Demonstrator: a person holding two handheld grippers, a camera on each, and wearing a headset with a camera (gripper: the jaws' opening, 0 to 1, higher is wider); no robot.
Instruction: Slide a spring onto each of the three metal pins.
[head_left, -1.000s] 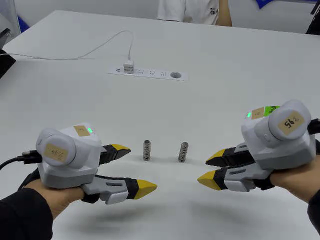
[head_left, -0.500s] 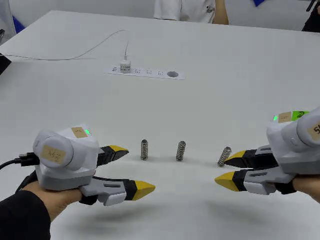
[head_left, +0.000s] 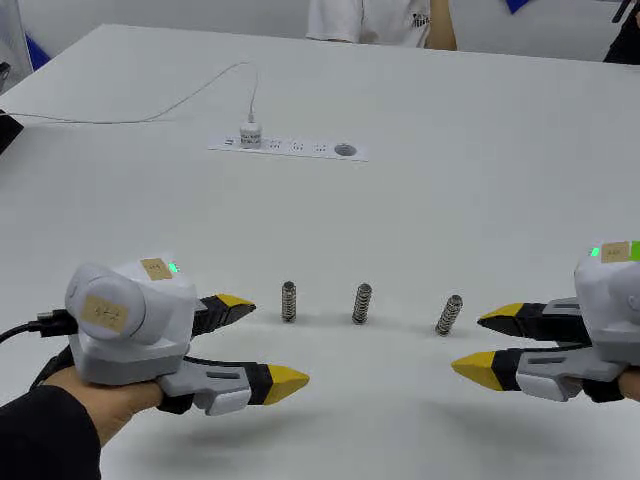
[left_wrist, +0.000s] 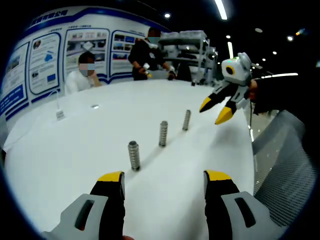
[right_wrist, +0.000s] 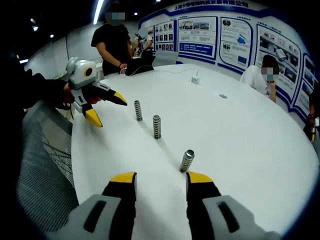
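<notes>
Three coiled metal springs (head_left: 363, 303) are being displayed in a row at the frame's lower centre.
The white, yellow-tipped left gripper (head_left: 268, 340), lower left, and right gripper (head_left: 476, 342), lower right, are being held wide open, empty, flanking them.

Paper tags (head_left: 107, 312) and wall posters (right_wrist: 202, 30) carry nothing legible.

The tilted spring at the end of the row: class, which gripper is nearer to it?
Right. The right gripper sits just beside the tilted spring, jaws open and not touching it. The left gripper is at the row's opposite end, by the far spring.
</notes>
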